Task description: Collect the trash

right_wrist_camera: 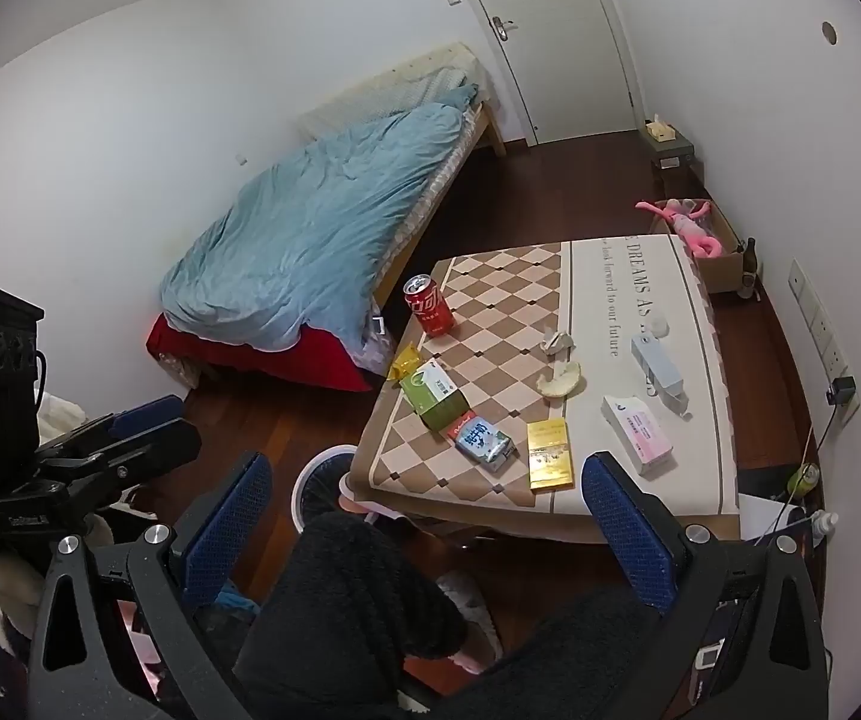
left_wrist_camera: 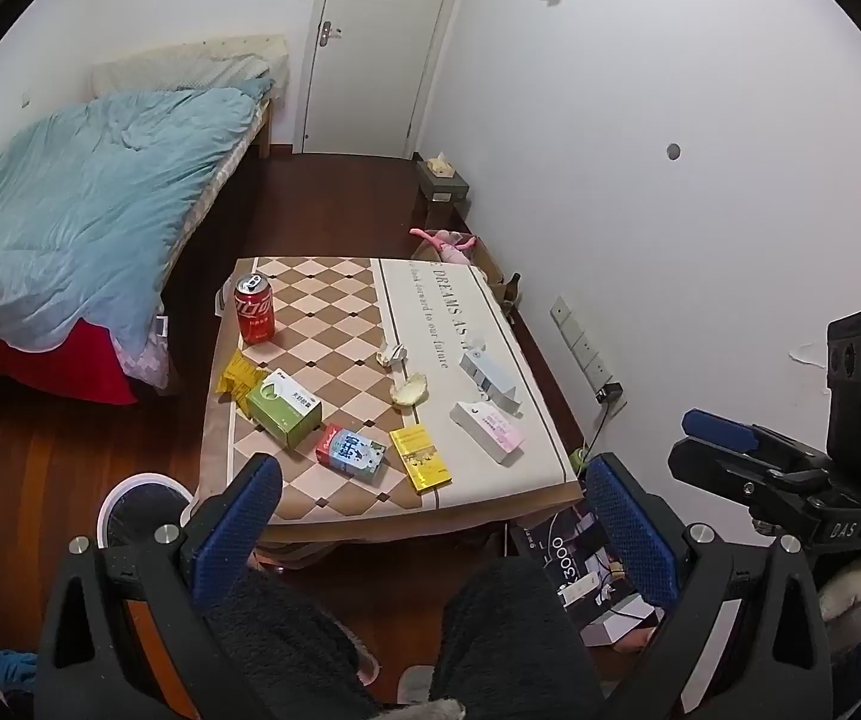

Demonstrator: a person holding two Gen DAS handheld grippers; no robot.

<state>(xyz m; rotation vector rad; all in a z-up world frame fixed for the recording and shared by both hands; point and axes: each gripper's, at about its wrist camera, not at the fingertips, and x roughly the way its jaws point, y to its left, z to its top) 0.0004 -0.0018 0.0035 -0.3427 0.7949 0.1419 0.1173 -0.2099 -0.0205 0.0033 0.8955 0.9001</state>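
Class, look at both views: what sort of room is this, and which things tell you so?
Most likely a bedroom: a bed with a blue duvet, a closed door, and a low table strewn with boxes and a red can.

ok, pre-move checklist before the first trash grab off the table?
1. Left gripper open, empty: ok.
2. Right gripper open, empty: ok.
3. Trash in view on the table: red can upright, yellow box, crumpled paper: ok.
4. Nearest items apart enough to grasp singly: yellow box ok; green box touches the yellow wrapper, not ok.
5. Bin on the floor by the table corner: ok; whether it has room: cannot tell.
6. Can empty or full: cannot tell.
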